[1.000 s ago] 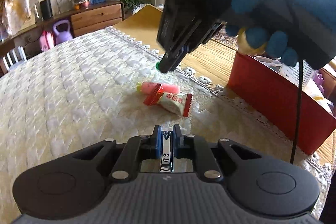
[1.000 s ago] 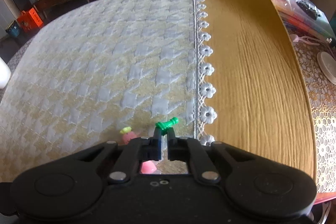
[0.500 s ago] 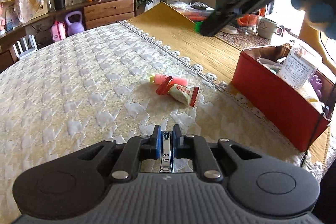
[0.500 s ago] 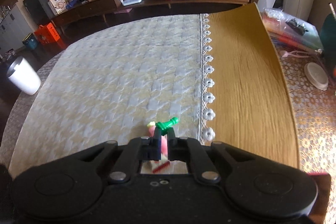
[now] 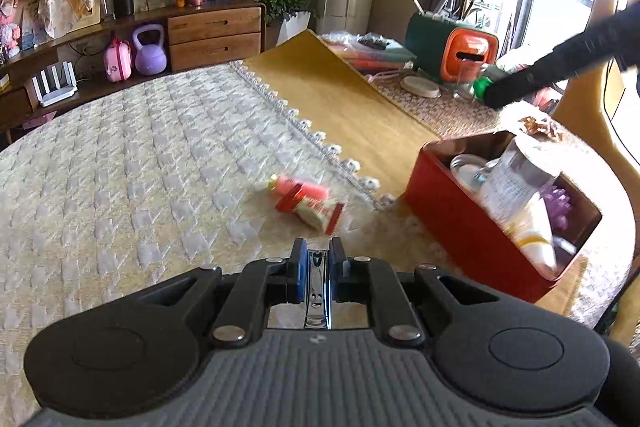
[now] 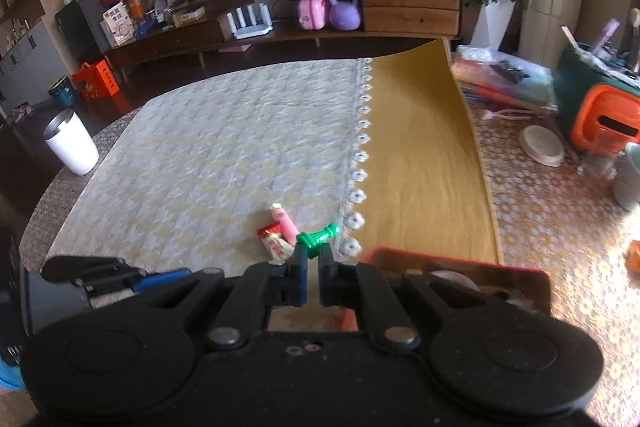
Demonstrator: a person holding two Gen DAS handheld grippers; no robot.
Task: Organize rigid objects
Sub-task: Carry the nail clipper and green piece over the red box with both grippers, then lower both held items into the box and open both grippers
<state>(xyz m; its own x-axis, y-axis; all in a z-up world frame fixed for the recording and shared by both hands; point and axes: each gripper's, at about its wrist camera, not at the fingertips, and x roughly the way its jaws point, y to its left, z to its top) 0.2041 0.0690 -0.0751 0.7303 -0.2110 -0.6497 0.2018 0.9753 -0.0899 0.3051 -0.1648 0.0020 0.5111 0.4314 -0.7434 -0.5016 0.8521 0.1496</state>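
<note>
The left gripper [image 5: 317, 267] has its blue-padded jaws closed on a shiny nail clipper [image 5: 317, 293], gripped flat between them with its long axis running straight forward along the fingers. Just ahead of it on the quilted cloth [image 5: 140, 155] lie a pink tube [image 5: 300, 187] and a red-and-white wrapped candy [image 5: 316, 213], touching each other; the wrapper's print is too blurred to read. Ahead and to its right stands the red box [image 5: 452, 223], holding a bottle [image 5: 516, 187] whose label text is illegible. The right gripper [image 6: 313, 269] hangs over that box's near end, jaws nearly closed on the base of a small green chess-like piece [image 6: 318, 238], which points forward and to the right, tilted up. The same gripper appears as a dark blur, well above the box, in the left view.
</note>
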